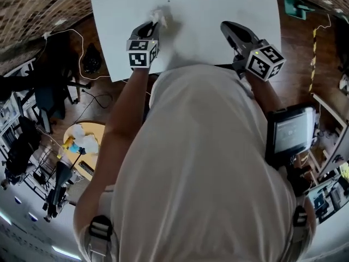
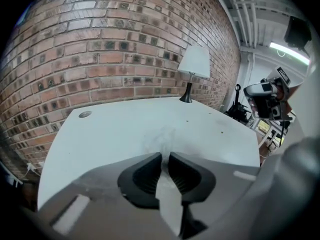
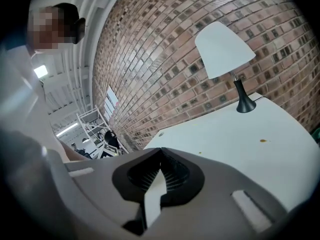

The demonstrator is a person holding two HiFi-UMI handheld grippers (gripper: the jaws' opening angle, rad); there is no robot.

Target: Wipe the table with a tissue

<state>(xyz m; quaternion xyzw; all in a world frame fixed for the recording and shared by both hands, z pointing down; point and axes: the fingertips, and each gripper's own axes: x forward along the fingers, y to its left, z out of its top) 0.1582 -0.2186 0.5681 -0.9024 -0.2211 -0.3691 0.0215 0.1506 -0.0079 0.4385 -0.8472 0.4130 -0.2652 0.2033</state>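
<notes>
Left claw pinches the tissue on the white table, right claw idle.

From where I stand, the left gripper (image 1: 153,26) has its 2 jaws pressed onto a crumpled tissue (image 1: 160,16), which rests on the table (image 1: 218,10) at about 11 o'clock from the person's chest. The right gripper (image 1: 229,28) hangs at 1 o'clock with its jaws pressed together on nothing. 1 brown speck (image 3: 262,140) lies toward the lamp (image 3: 225,49) at the far edge. The tissue looks light, soft and easy to tear, so I'd hold it by the bunched middle, as it is held now, and drag it flat with gentle pressure; a grip on a thin corner would likely rip.
</notes>
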